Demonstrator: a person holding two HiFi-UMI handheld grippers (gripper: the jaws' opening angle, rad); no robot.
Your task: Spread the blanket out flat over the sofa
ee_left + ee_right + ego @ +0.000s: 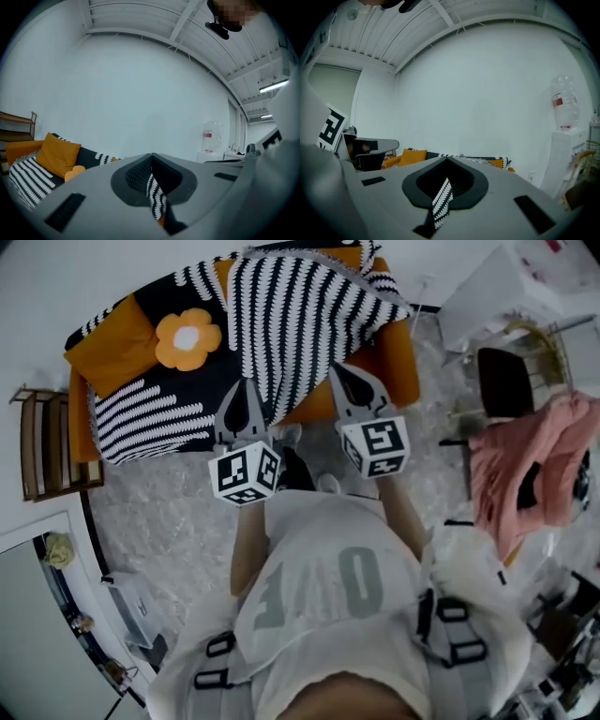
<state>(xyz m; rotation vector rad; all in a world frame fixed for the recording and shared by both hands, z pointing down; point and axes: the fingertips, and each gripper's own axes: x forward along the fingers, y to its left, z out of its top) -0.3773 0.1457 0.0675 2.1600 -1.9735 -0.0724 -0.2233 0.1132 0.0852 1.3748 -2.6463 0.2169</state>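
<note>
Both pairs of jaws are pressed together, each pinching a narrow fold of the black-and-white blanket [300,320]. In the left gripper view, the left gripper [151,157] has its pads closed on a strip of zigzag fabric that hangs down from between them. In the right gripper view, the right gripper [446,160] clamps a similar strip, which trails down toward the camera.

From above, the two grippers sit side by side and near each other, left just below right, at the front edge of an orange sofa [398,362]. Both point toward it. The person holding them stands facing the sofa in a pale top with dark straps over it.

The blanket lies on the sofa but is not flat. A broad panel of bold wavy stripes runs from the sofa's back down to the two grippers. A darker part, with thinner white stripes, covers the seat to the left and hangs over the front edge.

On that left part rest an orange cushion [112,348] and a flower-shaped cushion [187,338], orange with a white centre.

A wooden rack [47,446] stands beside the sofa's left end. To the right, well apart, a pink cloth [534,465] is draped over something. A water dispenser [565,140] stands against the white wall.
</note>
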